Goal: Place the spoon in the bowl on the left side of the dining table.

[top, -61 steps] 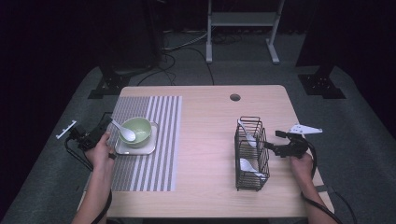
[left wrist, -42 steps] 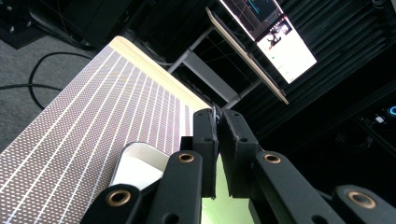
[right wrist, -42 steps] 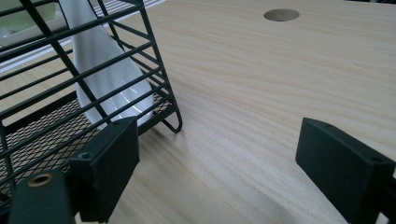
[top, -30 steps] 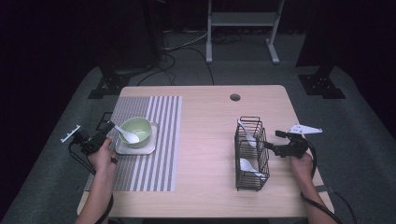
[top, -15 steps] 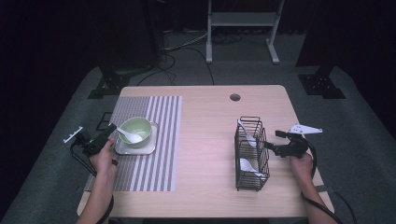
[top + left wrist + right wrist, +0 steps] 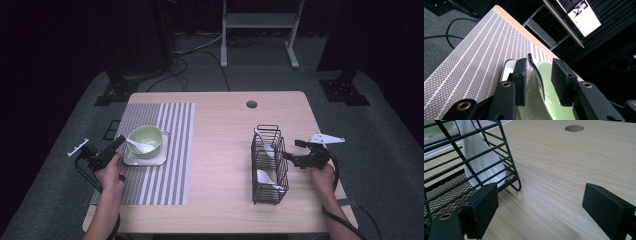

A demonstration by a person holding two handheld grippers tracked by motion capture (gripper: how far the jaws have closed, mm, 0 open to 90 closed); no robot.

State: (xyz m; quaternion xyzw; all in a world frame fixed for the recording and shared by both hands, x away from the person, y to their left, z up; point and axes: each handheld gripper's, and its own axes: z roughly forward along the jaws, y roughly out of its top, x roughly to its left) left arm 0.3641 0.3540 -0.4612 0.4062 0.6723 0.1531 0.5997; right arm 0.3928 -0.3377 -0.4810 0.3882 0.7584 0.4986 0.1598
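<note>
The left gripper [image 6: 118,142] sits at the near-left rim of the pale green round bowl [image 6: 145,140], its jaws slightly apart and just been opening; between its fingers [image 6: 520,82] the handle of the white ceramic spoon [image 6: 140,145] stands free, touching neither pad; the spoon rests inside the bowl, and the bowl sits on a white square plate [image 6: 150,159] upon the grey striped placemat [image 6: 170,150]. The right gripper [image 6: 290,157] hovers just beside the black wire basket [image 6: 266,165], its jaws wide apart and empty; two white spoons [image 6: 266,177] lie within the basket, one just beyond its left finger [image 6: 482,207].
</note>
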